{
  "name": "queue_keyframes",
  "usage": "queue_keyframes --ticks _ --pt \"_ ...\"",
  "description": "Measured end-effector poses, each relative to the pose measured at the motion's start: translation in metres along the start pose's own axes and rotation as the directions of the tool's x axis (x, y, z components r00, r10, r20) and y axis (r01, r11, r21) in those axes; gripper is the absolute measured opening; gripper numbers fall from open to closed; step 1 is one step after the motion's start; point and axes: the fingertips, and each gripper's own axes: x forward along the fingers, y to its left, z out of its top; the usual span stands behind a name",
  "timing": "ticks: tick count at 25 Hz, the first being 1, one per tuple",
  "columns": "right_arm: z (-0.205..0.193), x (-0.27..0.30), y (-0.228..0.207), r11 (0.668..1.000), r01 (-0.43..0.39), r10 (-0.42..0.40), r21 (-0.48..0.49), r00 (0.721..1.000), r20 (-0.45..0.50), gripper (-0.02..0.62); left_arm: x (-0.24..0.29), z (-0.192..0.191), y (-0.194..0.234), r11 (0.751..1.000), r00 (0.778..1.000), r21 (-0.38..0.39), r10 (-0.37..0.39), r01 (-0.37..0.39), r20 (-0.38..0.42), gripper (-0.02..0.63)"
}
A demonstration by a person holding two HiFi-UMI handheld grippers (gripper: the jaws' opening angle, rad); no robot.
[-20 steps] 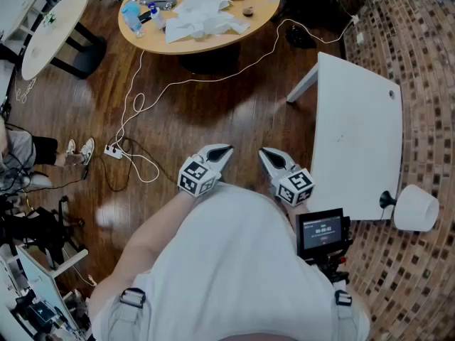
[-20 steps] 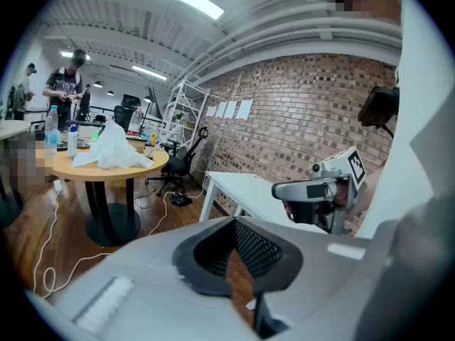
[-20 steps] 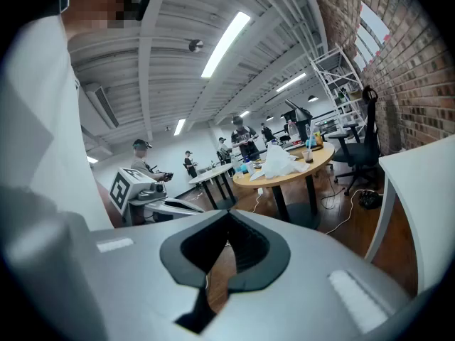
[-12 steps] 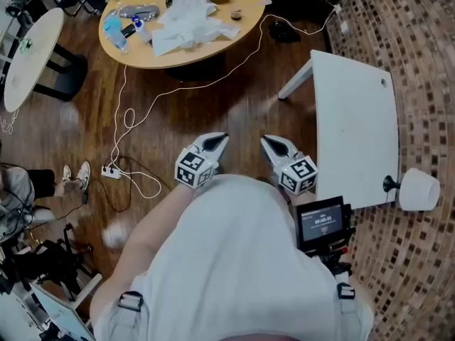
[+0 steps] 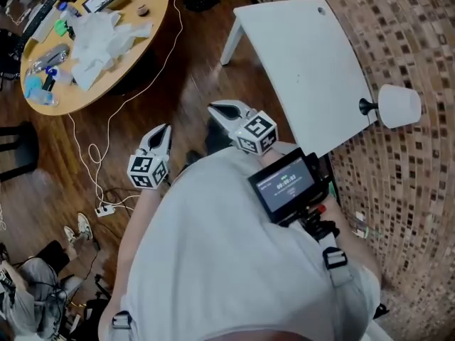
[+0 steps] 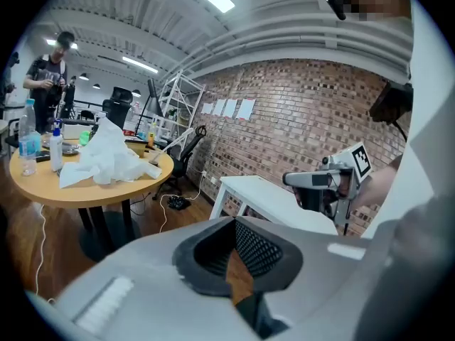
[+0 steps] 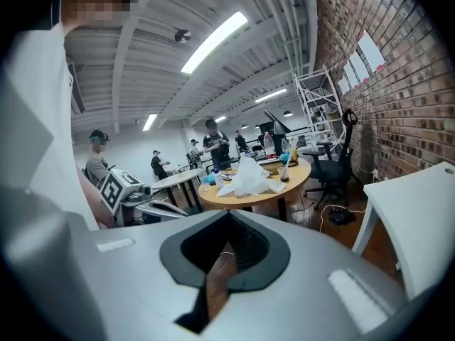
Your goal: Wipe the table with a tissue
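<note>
Left gripper [image 5: 163, 131], right gripper [image 5: 217, 109]: fingers clenched, empty. Tissue [image 5: 99, 38] on round table [image 5: 140, 47], well apart.

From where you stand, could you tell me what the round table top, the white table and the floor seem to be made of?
The round table top looks like pale wood or wood-look laminate, matte, evenly tan. The white table seems smooth painted or laminated board. The floor looks like dark glossy wooden planks: seams and sheen show.

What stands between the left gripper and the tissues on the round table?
Nothing visible does. Between the left gripper and the tissues there is only open floor with a white cable lying on it. The gripper is shut and empty.
</note>
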Motion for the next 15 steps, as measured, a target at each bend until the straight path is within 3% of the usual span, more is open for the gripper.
queue_keyframes --ticks 10,15 --pt "0.042 0.063 -0.047 0.993 -0.112 0.112 -0.022 0.994 0.005 0.007 0.048 0.049 0.038 1.000 1.000 0.021 0.021 -0.021 0.006 0.005" --pt "0.064 0.091 -0.088 0.979 -0.199 0.200 -0.035 0.980 0.008 0.007 0.089 0.078 0.066 0.994 0.994 0.011 0.105 -0.105 -0.007 0.005"
